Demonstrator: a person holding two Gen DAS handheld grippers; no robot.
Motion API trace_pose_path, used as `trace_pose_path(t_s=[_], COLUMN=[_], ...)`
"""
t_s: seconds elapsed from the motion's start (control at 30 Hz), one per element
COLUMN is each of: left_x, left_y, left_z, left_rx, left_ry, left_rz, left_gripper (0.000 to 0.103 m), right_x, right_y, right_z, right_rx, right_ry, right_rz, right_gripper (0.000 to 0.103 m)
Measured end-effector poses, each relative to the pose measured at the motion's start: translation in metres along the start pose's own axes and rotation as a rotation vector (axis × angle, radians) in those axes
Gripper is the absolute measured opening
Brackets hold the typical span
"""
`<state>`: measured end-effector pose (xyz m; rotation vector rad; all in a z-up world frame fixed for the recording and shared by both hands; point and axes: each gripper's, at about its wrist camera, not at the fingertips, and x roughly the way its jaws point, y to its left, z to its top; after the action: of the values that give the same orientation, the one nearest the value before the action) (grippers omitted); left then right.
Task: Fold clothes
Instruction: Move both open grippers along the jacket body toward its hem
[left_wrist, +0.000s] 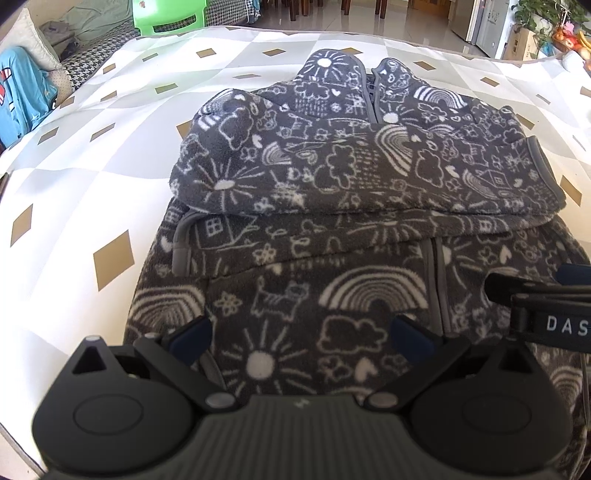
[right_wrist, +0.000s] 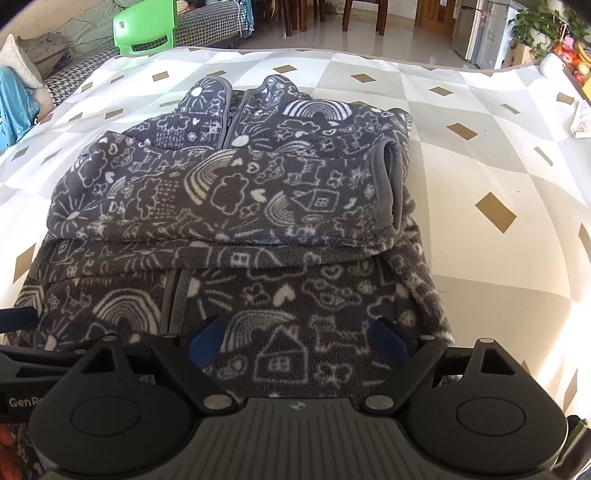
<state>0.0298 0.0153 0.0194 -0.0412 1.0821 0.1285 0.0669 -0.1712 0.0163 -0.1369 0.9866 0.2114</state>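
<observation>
Nearest the lenses, both grippers are hovering over the near hem of a grey fleece jacket printed with white rainbows, suns and houses. Seen from the left wrist, the left gripper is holding its jaws spread wide, blue pads apart over a printed sun, with nothing clamped between them. Seen from the right wrist, the right gripper is likewise standing with its jaws wide apart above a printed house, gripping nothing; whether the pads are brushing the fleece I cannot tell. Each gripper is poking into the edge of the other's view, so the two are working just beside each other.

Past the jaws, the jacket is lying zip-up on the bench, which is wearing a white and grey cloth with gold diamonds. Both sleeves are lying folded across the chest, one stacked on the other, a grey-bound cuff facing right and gaping open. Beyond the sleeves, the collar is pointing toward the far edge, zip partly open.

Further off, a small flat paper item is resting near the right edge of the bench. Behind the far left corner a green plastic chair is standing against a houndstooth sofa carrying cushions and clothes. Far right, a leafy plant is trailing beside a silver fridge, and dark chair legs are standing on the tiled floor.
</observation>
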Motion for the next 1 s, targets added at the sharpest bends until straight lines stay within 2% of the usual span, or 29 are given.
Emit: trace_pose_path(t_s=[0.2,0.5,0.87,1.0], left_x=[-0.010,-0.020,-0.030,-0.027], left_y=[0.002,0.001,-0.002,-0.004], left_z=[-0.016,-0.033,-0.046,-0.049], left_rx=[-0.038,-0.022,-0.010,0.004], left_ry=[0.044,0.064,0.065,0.086], left_rz=[-0.053,-0.025,-0.014,-0.004], left_gripper=[0.103,0.103,0.103,0.103], right_x=[-0.011,-0.019,-0.037,-0.034], right_y=[-0.008,-0.018,-0.007,-0.001], right_z=[-0.013,-0.028,-0.048,-0.053], right_rx=[0.050,0.145,0.134,0.106], right_ry=[0.045,0.084,0.087,0.096], right_rz=[-0.017,-0.039,-0.003,-0.017], right_gripper=[0.087,0.087,0.087,0.087])
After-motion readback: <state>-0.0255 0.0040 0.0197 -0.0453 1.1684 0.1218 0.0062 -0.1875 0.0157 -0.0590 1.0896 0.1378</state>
